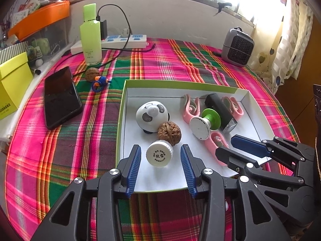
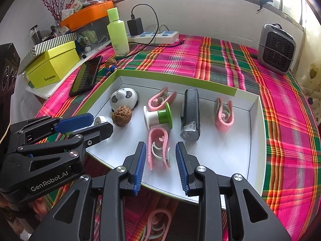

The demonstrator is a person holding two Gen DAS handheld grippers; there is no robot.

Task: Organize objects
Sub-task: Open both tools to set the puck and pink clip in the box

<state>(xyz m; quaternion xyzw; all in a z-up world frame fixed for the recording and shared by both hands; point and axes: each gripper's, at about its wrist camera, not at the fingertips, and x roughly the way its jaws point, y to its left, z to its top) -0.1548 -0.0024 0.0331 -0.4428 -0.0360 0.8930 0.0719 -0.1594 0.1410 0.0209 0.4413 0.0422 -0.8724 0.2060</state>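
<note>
White round-capped bottle (image 1: 159,154) lay in the shallow green-rimmed white cardboard tray (image 1: 180,84), between my left claw's (image 1: 160,167) parted pads, untouched. From the right wrist, a pink plastic clip (image 2: 158,148) lay loose between my right claw's (image 2: 160,164) separated pads.
</note>
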